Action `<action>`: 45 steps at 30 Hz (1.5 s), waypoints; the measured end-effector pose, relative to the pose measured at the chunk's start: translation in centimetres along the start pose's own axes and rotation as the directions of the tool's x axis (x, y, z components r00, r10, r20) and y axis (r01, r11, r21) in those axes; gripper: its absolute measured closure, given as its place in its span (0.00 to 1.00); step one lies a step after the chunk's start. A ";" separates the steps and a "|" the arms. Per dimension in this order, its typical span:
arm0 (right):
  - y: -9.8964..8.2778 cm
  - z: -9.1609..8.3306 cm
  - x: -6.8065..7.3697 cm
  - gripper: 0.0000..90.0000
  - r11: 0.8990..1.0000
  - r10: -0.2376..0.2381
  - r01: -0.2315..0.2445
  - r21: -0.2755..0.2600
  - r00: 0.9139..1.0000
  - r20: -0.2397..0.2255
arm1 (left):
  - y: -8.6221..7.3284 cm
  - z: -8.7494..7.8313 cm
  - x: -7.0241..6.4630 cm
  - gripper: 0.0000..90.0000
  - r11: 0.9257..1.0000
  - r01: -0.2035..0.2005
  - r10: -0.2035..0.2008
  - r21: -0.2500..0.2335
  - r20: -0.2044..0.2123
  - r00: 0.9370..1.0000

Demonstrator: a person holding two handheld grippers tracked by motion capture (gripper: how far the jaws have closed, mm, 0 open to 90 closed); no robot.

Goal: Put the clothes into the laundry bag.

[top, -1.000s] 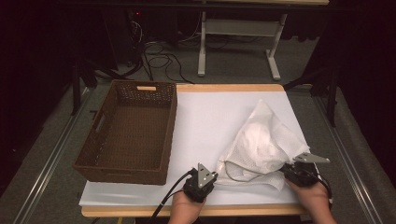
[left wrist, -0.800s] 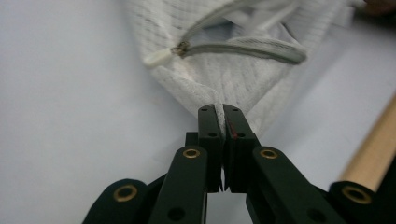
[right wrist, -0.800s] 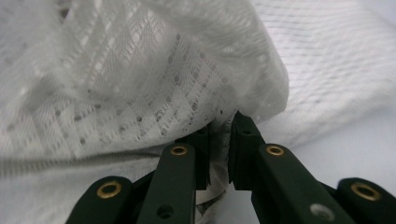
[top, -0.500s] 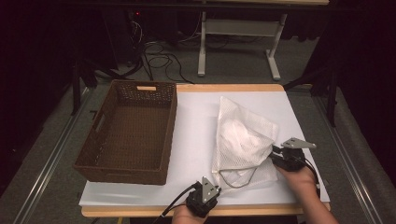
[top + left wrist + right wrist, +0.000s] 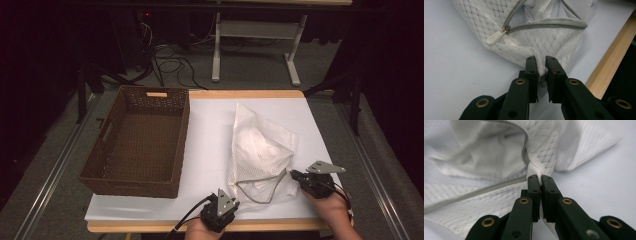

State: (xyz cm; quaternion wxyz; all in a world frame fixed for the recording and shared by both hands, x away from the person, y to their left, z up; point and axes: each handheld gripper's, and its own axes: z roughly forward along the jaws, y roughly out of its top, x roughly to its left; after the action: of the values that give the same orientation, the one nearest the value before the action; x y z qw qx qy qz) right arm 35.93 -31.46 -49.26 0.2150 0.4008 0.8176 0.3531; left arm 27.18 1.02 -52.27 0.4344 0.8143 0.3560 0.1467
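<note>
Nearest the bench's front edge, the left hand-held gripper (image 5: 226, 204) pinches a near corner of the white mesh laundry bag (image 5: 260, 150), its jaws narrowed on a gathered fold of net; earlier frames are given, and these jaws have just been opening slightly with the fabric between them. Beside it, the right hand-held gripper (image 5: 298, 176) clamps the bag's other near corner, having just closed tight on the hem beside the grey zipper (image 5: 486, 188). The bag lies crumpled on the bench (image 5: 210, 135), right of centre, its zipper partly open, pull tab (image 5: 492, 39) free. Judged light, limp and snag-prone, it is best held at 2 seamed corners. Farther left stands 1 brown wicker basket (image 5: 107, 131).
</note>
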 end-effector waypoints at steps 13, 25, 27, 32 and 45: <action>-4.1 -4.6 0.4 0.98 0.999 0.000 -0.001 0.038 0.999 0.040 | 0.1 0.3 -0.5 0.88 1.000 -0.016 0.016 0.020 0.018 1.000; -3.7 -6.3 -0.2 0.84 0.994 0.073 -0.071 -0.078 0.997 0.012 | 0.1 -1.3 -0.1 0.80 1.000 -0.002 0.002 -0.014 0.001 1.000; -3.0 -6.7 0.5 0.86 0.992 0.051 -0.052 -0.118 0.999 -0.006 | 0.1 -1.4 0.0 0.79 1.000 0.006 -0.006 -0.021 -0.006 1.000; -0.1 -6.4 3.5 1.00 0.977 -0.033 0.025 -0.211 0.999 -0.034 | 0.2 -2.1 0.4 0.70 0.999 0.020 -0.021 -0.048 -0.029 0.999; 1.8 0.7 7.2 0.97 0.991 -0.134 0.131 -0.040 0.988 -0.081 | -0.2 -2.2 2.5 0.61 0.992 0.090 -0.096 -0.085 -0.065 0.993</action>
State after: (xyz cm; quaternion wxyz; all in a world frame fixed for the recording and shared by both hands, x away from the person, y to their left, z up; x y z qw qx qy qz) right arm 33.01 -24.61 -48.88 0.2102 0.3268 0.8445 0.3685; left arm 27.61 4.21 -51.36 0.4612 0.7727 0.4022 0.1689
